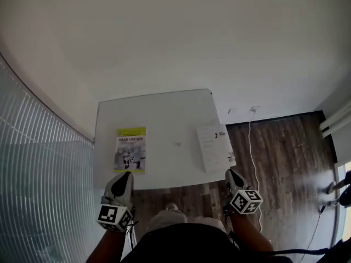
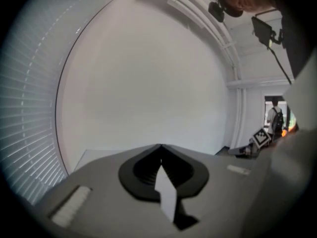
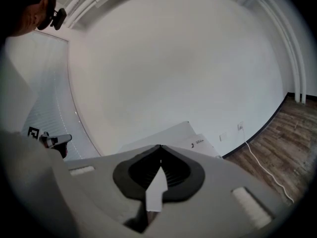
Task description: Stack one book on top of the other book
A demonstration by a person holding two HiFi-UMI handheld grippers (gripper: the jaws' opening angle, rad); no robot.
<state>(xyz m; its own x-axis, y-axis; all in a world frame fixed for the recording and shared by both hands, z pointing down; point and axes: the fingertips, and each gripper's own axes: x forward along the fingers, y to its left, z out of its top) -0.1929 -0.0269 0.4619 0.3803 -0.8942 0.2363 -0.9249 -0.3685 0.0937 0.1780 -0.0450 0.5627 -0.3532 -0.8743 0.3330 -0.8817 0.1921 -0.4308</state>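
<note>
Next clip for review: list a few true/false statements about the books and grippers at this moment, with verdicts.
The yellow-topped book and the white book lie apart on the table. True.
The left gripper and right gripper are both shut. True.
The white book is stacked on the yellow-topped book. False: it lies alone by the table's right edge.
The left gripper grips the yellow-topped book. False: nothing is between its jaws.

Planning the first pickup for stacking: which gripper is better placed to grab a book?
Right, marginally. The right gripper sits shut by the white book, whose corner seems to overhang the table edge; the left gripper faces a flat-lying yellow-green book.
</note>
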